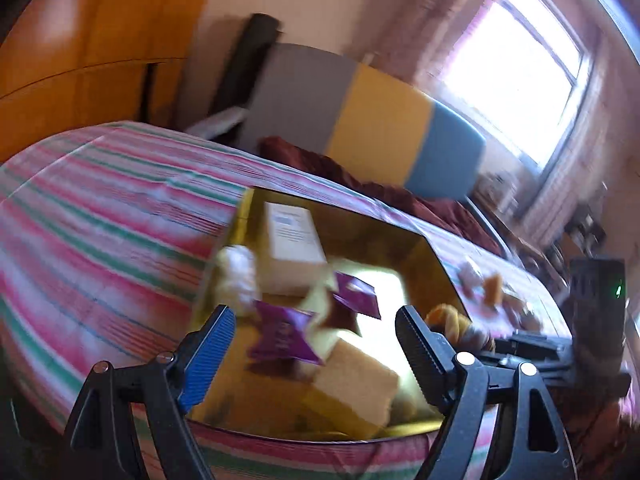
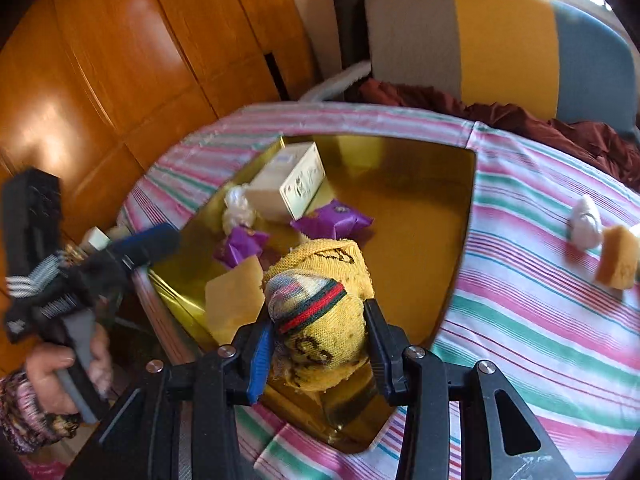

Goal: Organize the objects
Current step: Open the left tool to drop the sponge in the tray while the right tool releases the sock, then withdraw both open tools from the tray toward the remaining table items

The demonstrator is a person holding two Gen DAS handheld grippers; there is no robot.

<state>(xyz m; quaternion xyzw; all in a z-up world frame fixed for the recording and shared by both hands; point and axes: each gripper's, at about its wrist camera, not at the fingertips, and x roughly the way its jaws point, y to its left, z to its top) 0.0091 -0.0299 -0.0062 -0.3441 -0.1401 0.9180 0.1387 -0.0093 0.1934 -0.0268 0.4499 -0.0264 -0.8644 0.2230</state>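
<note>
My right gripper (image 2: 320, 354) clamps the yellow sock (image 2: 320, 292), hanging directly over the gold tray's (image 2: 460, 216) near corner on the bed (image 2: 540, 320). My left gripper (image 1: 314, 346) stands wide open, empty, just beyond the tray's left edge.

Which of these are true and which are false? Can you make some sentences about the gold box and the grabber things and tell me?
1. The right gripper is squeezing a rolled-up yellow knitted sock. True.
2. The left gripper is holding a purple wrapper. False: its jaws stand wide open and hold nothing.
3. A white cardboard box lies inside the shiny gold tray. True.
4. The gold tray sits on a bare wooden table. False: it sits on a pink, green and white striped cloth.
5. A yellow sponge block lies outside the tray on the cloth. True.
</note>
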